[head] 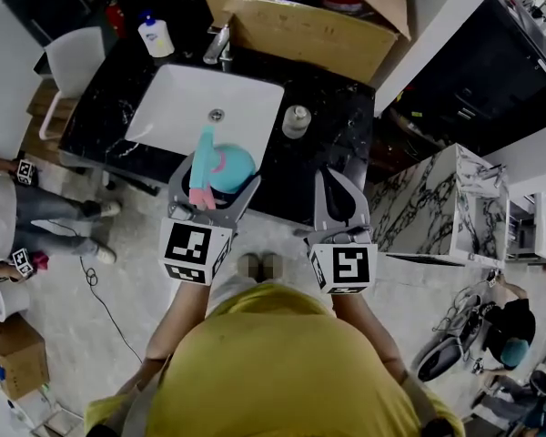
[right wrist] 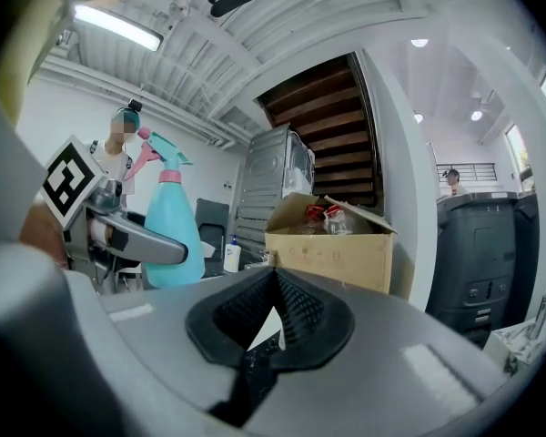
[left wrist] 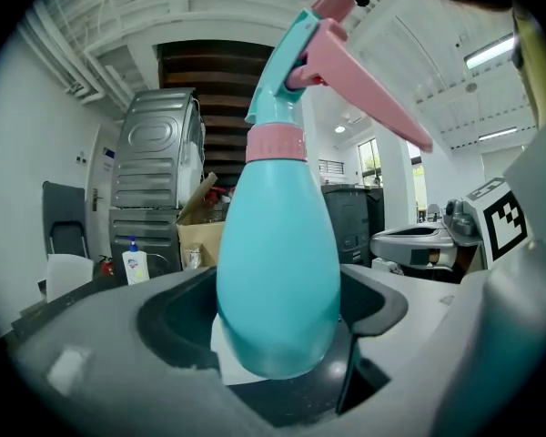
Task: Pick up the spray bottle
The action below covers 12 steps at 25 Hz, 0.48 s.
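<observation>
The spray bottle (head: 226, 167) is turquoise with a pink collar and pink trigger. My left gripper (head: 217, 180) is shut on its body and holds it upright over the near edge of the white sink (head: 177, 107). In the left gripper view the bottle (left wrist: 278, 262) fills the gap between the jaws of the left gripper (left wrist: 278, 285), and its base hangs over white. My right gripper (head: 335, 180) is beside it on the right, over the black counter (head: 341, 107), shut with nothing in it. In the right gripper view the right gripper (right wrist: 275, 303) has its pads together, and the bottle (right wrist: 170, 235) shows at the left.
A faucet (head: 218, 44) and a white soap dispenser (head: 155, 36) stand behind the sink. A small round container (head: 296, 121) sits to the right of the sink. An open cardboard box (head: 300, 25) is at the back. A marble block (head: 437, 208) stands to the right.
</observation>
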Motion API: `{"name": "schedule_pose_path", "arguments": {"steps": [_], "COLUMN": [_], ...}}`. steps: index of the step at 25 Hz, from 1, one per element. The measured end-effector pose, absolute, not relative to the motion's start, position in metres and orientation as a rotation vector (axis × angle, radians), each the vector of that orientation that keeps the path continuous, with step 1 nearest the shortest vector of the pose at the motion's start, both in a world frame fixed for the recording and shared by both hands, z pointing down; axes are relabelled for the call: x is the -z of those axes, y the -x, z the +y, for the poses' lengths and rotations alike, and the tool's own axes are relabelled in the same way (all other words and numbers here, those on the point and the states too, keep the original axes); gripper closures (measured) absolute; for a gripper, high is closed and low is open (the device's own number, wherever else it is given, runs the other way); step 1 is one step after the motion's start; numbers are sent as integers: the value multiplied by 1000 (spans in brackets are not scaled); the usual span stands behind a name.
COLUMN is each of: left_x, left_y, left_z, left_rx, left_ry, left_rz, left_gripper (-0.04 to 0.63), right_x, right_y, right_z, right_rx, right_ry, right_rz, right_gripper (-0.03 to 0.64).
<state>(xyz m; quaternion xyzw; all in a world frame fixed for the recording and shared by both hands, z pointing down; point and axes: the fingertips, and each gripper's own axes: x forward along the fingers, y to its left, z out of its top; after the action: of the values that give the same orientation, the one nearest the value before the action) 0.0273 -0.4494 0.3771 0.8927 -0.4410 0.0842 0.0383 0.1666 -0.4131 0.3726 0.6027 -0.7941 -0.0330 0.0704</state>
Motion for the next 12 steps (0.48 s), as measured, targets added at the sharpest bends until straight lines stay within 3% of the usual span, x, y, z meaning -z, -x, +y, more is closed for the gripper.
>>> {"name": "schedule_pose_path", "arguments": {"steps": [12], "left_x": [-379], "left_y": [-24], "left_z": [-446], "left_rx": [-278], "left_ry": [-2728], "left_rz": [-1333], "left_gripper": [196], "right_x": [-374], "right_y": [-163], "right_z": [-410], "right_rx": [102], "right_ry": [-1807], "right_rz": [-2374], "right_gripper": [617]}}
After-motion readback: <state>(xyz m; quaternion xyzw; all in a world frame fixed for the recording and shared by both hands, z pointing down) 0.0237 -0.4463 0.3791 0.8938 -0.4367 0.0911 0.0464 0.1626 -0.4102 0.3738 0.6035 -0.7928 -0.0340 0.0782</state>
